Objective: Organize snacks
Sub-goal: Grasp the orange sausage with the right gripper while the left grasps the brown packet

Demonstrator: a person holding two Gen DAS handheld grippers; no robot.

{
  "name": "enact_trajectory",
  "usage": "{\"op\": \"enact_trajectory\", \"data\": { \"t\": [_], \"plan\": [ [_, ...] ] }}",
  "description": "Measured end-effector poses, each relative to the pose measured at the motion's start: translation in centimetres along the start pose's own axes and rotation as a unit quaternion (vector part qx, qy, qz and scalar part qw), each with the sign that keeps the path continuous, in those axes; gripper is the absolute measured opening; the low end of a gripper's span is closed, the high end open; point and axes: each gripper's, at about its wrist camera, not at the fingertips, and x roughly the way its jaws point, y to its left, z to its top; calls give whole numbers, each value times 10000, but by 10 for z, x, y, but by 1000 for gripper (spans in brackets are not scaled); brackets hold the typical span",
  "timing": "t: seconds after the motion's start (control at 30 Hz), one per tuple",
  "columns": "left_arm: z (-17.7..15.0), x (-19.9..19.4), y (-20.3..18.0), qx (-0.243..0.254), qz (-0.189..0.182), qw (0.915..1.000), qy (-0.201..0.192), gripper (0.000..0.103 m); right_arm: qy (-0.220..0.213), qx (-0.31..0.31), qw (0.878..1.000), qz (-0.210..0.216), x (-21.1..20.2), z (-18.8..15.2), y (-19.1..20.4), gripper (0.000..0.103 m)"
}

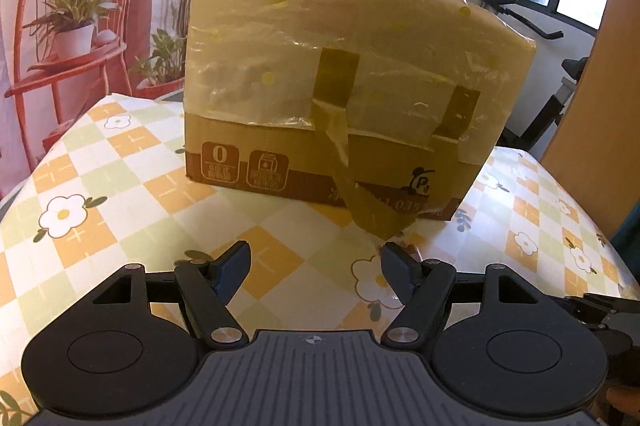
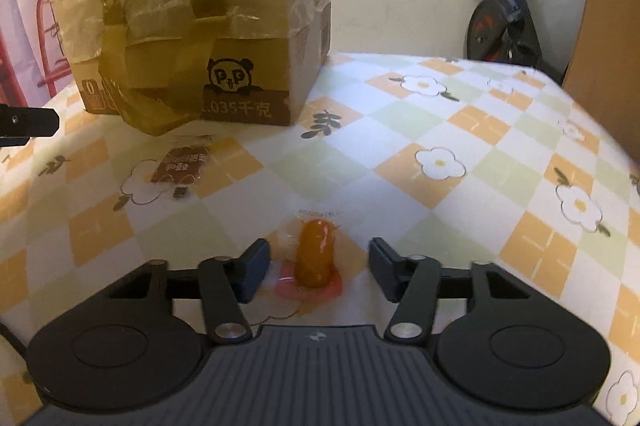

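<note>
On the desk, under a checked cloth with white flowers, stands the biggest thing in view: a cardboard box, its upper part wrapped in yellowish film and strapped with brown tape. It sits toward the far side, well apart from both grippers.

Nearer, in the right view, lie the snacks. A brown sachet rests flat just in front of the box's loose tape flap. An orange snack in clear wrap lies between the jaws of the right gripper, which are spread wide, neither finger touching it. The left gripper hovers over bare cloth, jaws likewise apart and holding nothing; only an edge of the sachet peeks out by its right finger.

Judging by this, the next move is closing on the orange snack. The wrap looks slick and the piece rounded, so it may squirt out or roll if pinched off-centre. Pads coming down too low could catch the cloth and drag it. Squeezing hard might burst the wrap.

Writing: the box shows a panda with "PiP" on its face, ".035千克" below, and a square icon marked "0". The sachet's print is too blurred to read.
</note>
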Motion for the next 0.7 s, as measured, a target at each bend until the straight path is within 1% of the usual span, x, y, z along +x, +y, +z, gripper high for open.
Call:
{"op": "enact_trajectory", "data": {
  "t": [0.03, 0.1, 0.17, 0.33, 0.43, 0.53, 0.7],
  "plan": [
    [-1, 0, 0, 11, -3, 10000, 9, 74, -21, 2, 10000, 52, 1, 1, -1, 42],
    [-2, 3, -4, 30, -3, 10000, 38, 74, -26, -28, 10000, 86, 2, 3, -3, 38],
    [-3, 6, -7, 42, -9, 10000, 80, 74, -40, -53, 9998, 161, 4, 5, -5, 36],
    [-7, 19, -19, 33, -42, 9998, 212, 74, -186, -25, 9997, 180, 8, 9, -9, 36],
    [-8, 32, -30, 49, -92, 9994, 331, 74, -283, -7, 9993, 229, 10, 4, -11, 36],
    [-9, 46, -43, 112, -122, 9990, 426, 74, -351, 30, 9990, 274, 9, 3, -13, 36],
    [-8, 72, -68, 285, -67, 9983, 502, 74, -403, 250, 9984, 321, 10, 3, -20, 36]
  ]
}}
